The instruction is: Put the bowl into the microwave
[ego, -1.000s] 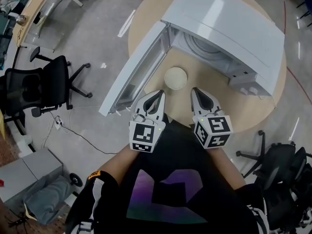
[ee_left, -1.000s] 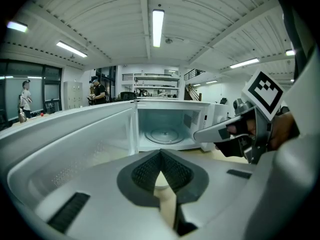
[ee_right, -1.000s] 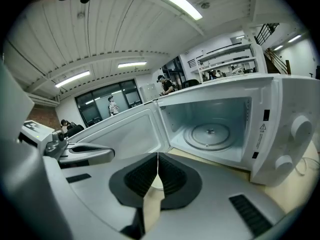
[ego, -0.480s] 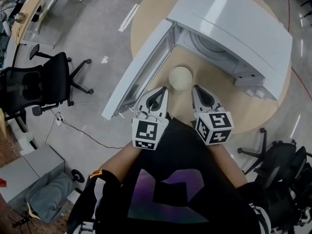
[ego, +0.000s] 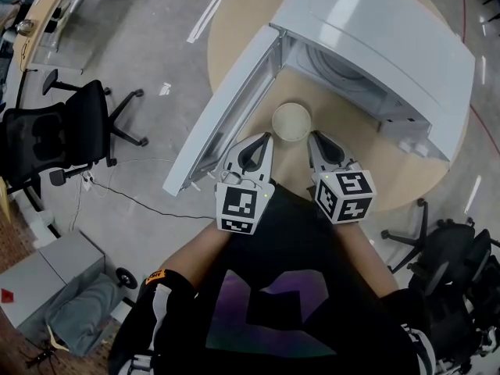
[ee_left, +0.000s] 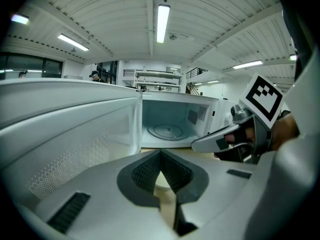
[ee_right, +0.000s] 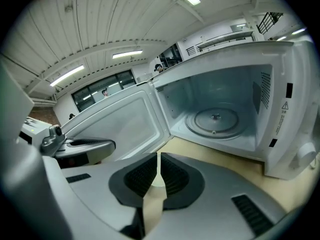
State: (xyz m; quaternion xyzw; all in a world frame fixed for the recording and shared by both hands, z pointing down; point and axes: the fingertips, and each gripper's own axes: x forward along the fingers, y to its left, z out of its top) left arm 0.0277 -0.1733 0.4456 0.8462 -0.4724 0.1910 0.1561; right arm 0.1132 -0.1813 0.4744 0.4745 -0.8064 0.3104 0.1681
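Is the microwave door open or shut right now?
Open. The microwave door stands out wide, and the right gripper view looks straight in at the turntable.

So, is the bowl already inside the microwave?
No, the bowl stands on the table in front of the open microwave, outside its cavity.

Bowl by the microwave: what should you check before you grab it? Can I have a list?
1. Microwave door open: ok.
2. Turntable bare: ok.
3. Bowl upright on the table, in front of the opening: ok.
4. Left gripper jaws apart for a grab: not ok, together.
5. Right gripper jaws apart: not ok, together.
6. Bowl free of both grippers: ok.
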